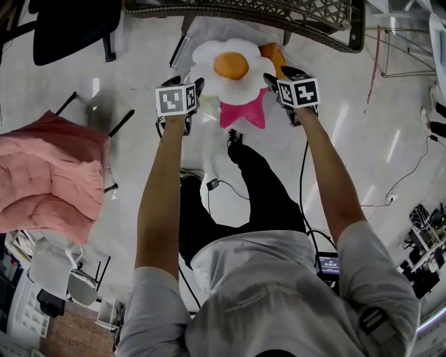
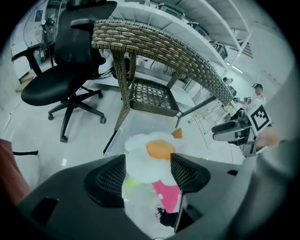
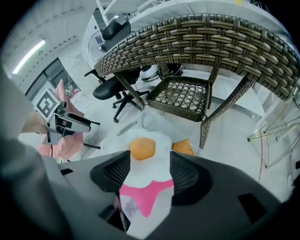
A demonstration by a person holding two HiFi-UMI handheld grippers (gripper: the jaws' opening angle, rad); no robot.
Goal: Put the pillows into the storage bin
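As left tongs [image 2: 148,168] gape, egg pillow [image 2: 158,150] tops bin [image 2: 140,123]

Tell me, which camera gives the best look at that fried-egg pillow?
The head view: it shows nearly all of the fried-egg pillow from above, white rim and yolk, lying over a pink pillow. In the left and right gripper views, the dark jaws in front cover its lower part, though the yolk shows.

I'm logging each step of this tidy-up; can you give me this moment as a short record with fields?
storage bin: clear, on the floor by the wicker table
egg pillow: on top, inside the bin
pink pillow: beneath the egg pillow
orange pillow: behind, mostly hidden
left claw: open, empty
right claw: open, empty
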